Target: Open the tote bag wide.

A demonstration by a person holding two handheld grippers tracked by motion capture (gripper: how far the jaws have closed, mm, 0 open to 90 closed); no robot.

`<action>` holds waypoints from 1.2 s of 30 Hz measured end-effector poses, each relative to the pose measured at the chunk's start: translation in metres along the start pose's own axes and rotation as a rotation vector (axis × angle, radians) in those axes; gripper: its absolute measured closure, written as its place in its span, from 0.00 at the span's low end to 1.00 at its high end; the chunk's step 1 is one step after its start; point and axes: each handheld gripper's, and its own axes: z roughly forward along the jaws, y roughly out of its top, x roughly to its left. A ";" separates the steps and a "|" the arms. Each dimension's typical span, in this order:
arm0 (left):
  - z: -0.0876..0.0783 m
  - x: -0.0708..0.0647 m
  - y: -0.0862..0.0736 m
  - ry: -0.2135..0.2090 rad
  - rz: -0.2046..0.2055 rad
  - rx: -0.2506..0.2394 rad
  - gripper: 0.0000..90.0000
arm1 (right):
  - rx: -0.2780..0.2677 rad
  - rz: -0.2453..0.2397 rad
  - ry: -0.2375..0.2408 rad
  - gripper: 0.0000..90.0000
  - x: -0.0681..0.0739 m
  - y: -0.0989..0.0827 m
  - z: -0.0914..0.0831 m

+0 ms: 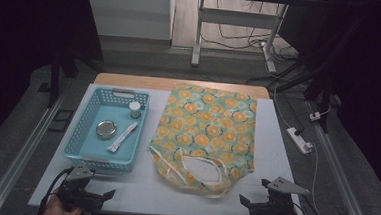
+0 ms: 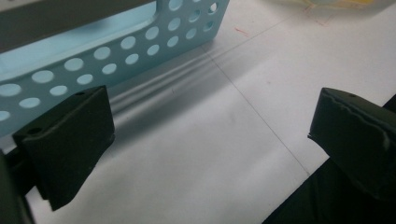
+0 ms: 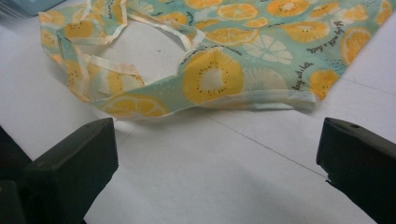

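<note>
At the table's near edge, the left gripper [image 1: 104, 196] and right gripper [image 1: 247, 203] rest with jaws spread wide, holding nothing. Bare white table [image 1: 138, 189] lies between them. Just beyond the left gripper stands a blue perforated basket [image 1: 78, 143]; near the right gripper lies an orange-print fabric bag [image 1: 212, 129], mouth and handles toward the person.
</note>
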 end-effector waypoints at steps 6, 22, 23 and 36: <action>0.000 0.001 0.000 -0.018 0.008 0.005 0.00 | 0.008 -0.008 0.013 0.00 0.001 0.000 0.001; 0.003 -0.002 0.001 -0.006 0.027 0.031 0.00 | 0.031 -0.042 0.029 0.00 0.003 0.001 0.003; 0.003 -0.002 0.001 -0.006 0.028 0.030 0.00 | 0.031 -0.044 0.029 0.00 0.004 0.002 0.003; 0.001 0.000 0.000 -0.011 0.005 0.020 0.00 | 0.044 -0.094 0.040 0.00 0.010 0.009 0.006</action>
